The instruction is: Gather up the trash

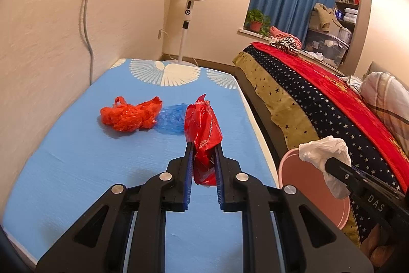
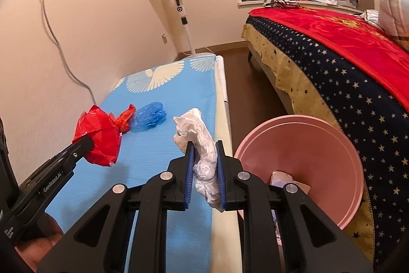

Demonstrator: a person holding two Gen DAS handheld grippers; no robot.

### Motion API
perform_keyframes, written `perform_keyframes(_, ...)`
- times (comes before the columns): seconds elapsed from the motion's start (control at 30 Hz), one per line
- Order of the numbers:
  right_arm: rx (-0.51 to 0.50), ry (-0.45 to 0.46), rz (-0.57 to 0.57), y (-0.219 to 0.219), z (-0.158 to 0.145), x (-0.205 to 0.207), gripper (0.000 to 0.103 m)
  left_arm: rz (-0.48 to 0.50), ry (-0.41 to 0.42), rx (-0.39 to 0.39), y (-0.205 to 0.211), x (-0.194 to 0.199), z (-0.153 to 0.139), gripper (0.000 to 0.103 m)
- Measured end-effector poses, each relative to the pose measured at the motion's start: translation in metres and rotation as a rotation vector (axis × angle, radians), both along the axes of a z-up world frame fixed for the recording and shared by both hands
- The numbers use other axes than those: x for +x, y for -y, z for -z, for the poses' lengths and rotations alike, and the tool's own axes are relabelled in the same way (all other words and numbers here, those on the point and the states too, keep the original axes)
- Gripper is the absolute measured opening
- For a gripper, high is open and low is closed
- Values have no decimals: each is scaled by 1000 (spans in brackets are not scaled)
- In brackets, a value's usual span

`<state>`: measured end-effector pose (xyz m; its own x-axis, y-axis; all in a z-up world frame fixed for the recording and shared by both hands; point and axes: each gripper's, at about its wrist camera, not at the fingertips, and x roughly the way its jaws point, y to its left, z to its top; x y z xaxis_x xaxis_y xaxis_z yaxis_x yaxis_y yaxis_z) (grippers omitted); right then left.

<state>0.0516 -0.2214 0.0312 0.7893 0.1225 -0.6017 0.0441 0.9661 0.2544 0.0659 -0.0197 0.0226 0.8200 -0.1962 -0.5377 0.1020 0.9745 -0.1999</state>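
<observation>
Here, the left gripper [image 1: 203,145] pinches a glossy, crinkled red plastic bag [image 1: 203,129] between its blue ribbed pads, held above the blue table cover [image 1: 76,165]. The right gripper [image 2: 203,146] clamps a wrinkled white plastic bag [image 2: 202,145] beside a smooth round pink basin [image 2: 319,145]. Farther out on the cover lie a crumpled orange bag [image 1: 127,115] and a translucent blue bag [image 1: 172,119], touching.

We see warm, bright indoor light, soft shadows on the bench [image 1: 76,157], strong fisheye bending with dark corners, slight blur.
</observation>
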Motion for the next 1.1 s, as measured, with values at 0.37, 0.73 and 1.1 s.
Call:
perform_keyframes(0.37,2,8,27,6,-1,-5,17,27,19,0,7,-3,-2,15)
perform_keyframes(0.73,-7,11,55,9,-2,-5,17,52,24,2,15,-1,1,15)
perform_keyframes(1.1,-32,14,123,24,-1,-5,17,91,29,-7,35,4,5,15)
